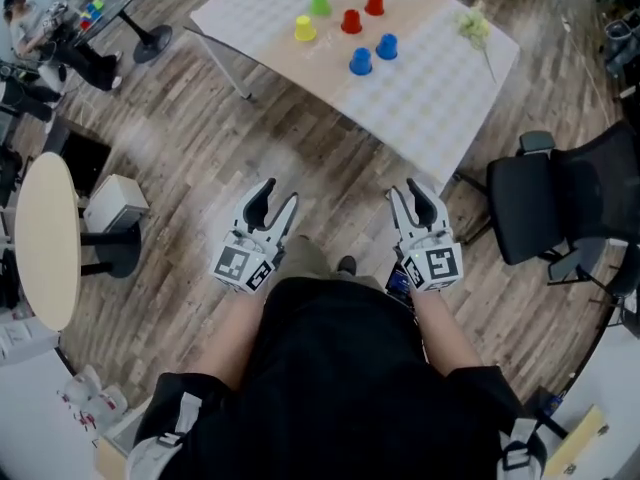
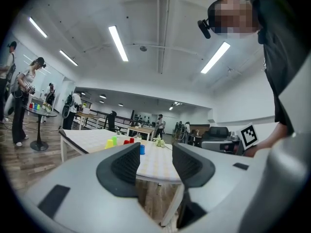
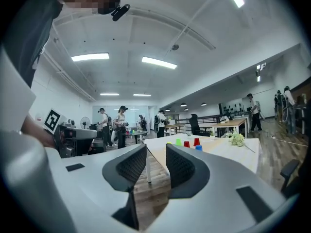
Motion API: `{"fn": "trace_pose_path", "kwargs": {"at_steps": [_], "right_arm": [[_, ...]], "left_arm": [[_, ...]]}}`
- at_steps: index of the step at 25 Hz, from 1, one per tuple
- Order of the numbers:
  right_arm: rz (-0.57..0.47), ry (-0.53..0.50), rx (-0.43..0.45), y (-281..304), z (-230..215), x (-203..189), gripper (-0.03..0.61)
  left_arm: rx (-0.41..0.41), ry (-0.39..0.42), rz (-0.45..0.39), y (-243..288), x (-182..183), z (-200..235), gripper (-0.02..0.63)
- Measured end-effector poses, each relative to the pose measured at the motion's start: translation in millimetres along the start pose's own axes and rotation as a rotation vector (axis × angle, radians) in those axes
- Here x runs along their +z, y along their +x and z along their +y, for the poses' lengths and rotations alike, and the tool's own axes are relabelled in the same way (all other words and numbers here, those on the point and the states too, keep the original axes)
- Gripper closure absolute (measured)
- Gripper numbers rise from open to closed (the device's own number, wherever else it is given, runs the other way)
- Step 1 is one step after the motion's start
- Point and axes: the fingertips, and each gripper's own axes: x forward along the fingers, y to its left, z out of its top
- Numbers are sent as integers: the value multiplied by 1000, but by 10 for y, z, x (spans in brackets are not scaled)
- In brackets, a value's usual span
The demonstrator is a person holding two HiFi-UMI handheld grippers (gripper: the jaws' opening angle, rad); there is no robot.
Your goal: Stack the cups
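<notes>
Several small cups stand upside down on the checked table [image 1: 430, 98] far ahead: a yellow cup [image 1: 305, 29], a green cup [image 1: 320, 5], two red cups [image 1: 351, 21] and two blue cups [image 1: 360, 62]. Both grippers hang level over the wooden floor, well short of the table. My left gripper [image 1: 280, 193] is open with nothing between its jaws. My right gripper [image 1: 404, 189] is open too, with a narrower gap and nothing in it. In the left gripper view the left gripper [image 2: 155, 161] frames a blue cup [image 2: 142, 149]; in the right gripper view the right gripper [image 3: 156, 166] points toward the table's left leg.
A black office chair [image 1: 545, 203] stands at the right beside the table. A round pale table [image 1: 45, 238] and a white box [image 1: 115, 203] are at the left. A sprig of flowers [image 1: 472, 26] lies on the table's right corner. People stand in the background.
</notes>
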Motion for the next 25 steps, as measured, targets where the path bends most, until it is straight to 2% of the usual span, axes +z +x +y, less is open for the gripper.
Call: {"fn": "trace_pose_path", "kwargs": {"at_steps": [5,11,20,25], "right_arm": [[22,-5,14,307,-188,-134,445],[77,-4,14,968,-460,-249,443],[105,-38,-44,2099,-971,-68,443],[104,-45,-93,2511,-1139,43,445]], "left_arm": [[12,-32,29,287,-210,224,424],[6,-66,29,829,-293,763,424],[-64,-100,38,1776,-229,1719,424],[-121,-108,53,2180,-198,2052,425]]}}
